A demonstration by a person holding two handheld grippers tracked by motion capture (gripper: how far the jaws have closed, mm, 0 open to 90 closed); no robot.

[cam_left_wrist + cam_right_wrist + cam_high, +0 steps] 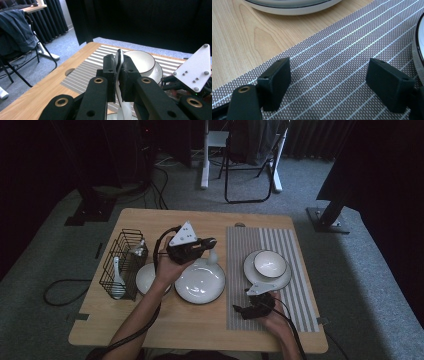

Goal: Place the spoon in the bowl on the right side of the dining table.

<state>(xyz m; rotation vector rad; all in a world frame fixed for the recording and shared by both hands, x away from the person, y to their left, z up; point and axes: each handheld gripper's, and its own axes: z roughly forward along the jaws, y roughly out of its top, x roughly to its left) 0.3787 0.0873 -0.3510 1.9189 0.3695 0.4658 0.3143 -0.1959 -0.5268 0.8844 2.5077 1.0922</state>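
Note:
My left gripper (211,243) hovers over the middle of the table, shut on a white ceramic spoon (213,256) that hangs above the far rim of a large white plate (200,284). In the left gripper view the spoon (119,58) stands on edge, pinched between the black jaws of that gripper (119,68). My right gripper (239,310) rests low over the near left part of a striped placemat (295,245); in its own view the gripper (328,82) is open with only the mat (332,57) between its jaws.
A black wire basket (121,265) with a white spoon stands at the left. A small white dish (145,279) lies beside it, under my left wrist. A black-rimmed bowl (270,263) sits on a plate (252,272) on the mat. A chair stands beyond the table.

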